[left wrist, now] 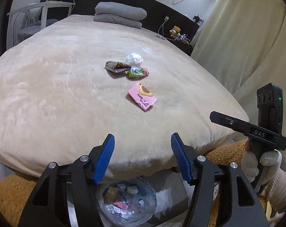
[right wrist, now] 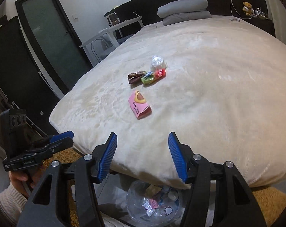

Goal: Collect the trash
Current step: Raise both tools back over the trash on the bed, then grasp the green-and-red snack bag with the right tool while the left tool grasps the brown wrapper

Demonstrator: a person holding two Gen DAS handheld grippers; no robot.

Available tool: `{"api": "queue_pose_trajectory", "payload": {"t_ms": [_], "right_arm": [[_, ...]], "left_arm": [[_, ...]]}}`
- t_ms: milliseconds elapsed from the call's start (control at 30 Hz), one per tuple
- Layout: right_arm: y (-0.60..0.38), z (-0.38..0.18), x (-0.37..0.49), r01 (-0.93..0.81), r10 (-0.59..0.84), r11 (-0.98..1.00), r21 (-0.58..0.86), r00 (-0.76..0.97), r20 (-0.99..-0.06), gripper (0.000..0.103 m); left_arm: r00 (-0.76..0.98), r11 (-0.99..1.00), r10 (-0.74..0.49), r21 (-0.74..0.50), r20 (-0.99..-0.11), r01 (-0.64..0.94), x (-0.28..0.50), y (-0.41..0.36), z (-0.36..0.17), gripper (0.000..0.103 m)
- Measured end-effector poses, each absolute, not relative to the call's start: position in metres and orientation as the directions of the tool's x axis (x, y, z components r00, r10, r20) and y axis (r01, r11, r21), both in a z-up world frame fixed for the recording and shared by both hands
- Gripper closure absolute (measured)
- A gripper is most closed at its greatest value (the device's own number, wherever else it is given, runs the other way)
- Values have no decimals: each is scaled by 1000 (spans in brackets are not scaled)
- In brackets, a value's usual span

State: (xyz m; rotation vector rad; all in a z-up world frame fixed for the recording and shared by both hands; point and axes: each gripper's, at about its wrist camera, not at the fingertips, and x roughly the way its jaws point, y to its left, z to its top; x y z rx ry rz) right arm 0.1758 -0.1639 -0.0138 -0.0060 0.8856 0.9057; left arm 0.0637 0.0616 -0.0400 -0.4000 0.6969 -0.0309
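Directly beneath both cameras, one clear bin (left wrist: 126, 202) is standing on the floor at the foot of the bed (left wrist: 67, 104), already holding several discarded scraps. Left gripper (left wrist: 143, 158) is hovering above it with its fingers (left wrist: 104, 159) standing partly apart and gripping nothing. Right gripper (right wrist: 142, 157) is hovering likewise, its fingers (right wrist: 108, 156) set at a similar gap and also empty.

Farther out, four pieces of trash are lying on the bed, well apart from both grippers: one pink carton (left wrist: 142, 96) nearest, then one brown wrapper (left wrist: 116, 67), one green-and-red wrapper (left wrist: 137, 72) touching it, and one crumpled clear plastic piece (left wrist: 134, 59) just behind. One folded grey blanket (left wrist: 120, 14) is resting at the headboard.

Hazards, as judged from here: the three clustered pieces are touching, so closing on one is likely to be dragging a neighbour along or knocking it aside. Soft bedding may be bunching between the fingers, weakening the grip on thin wrappers.
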Motion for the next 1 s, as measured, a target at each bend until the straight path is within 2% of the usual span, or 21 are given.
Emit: {"api": "queue_pose_trajectory", "payload": {"t_ms": [267,433,500,567,767,1000], "right_arm": [[-125,-14,228,-708,636,656,260,334,-696,46],[-91,-19,249,-749,602,641,170,352,-716,41],[-79,-23,256,-764,589,630,137,357,-725,35],[-65,-27,262,-778,576,621,98,368,-730,33],[-31,-44,283,-804,552,593,38,372,-746,19],[4,-64,308,-811,526,585,34,347,-776,14]], "left_arm": [[790,920,-122,-367,-601,-137,97,105,-19,42],[797,907,-134,-397,-588,-140,121,126,-15,42],[799,902,-135,-406,-586,-145,129,133,-14,42],[799,904,-131,-401,-587,-147,136,138,-12,42],[793,912,-104,-376,-600,-165,154,156,-11,42],[789,912,-93,-369,-608,-177,167,170,-14,42]]}}
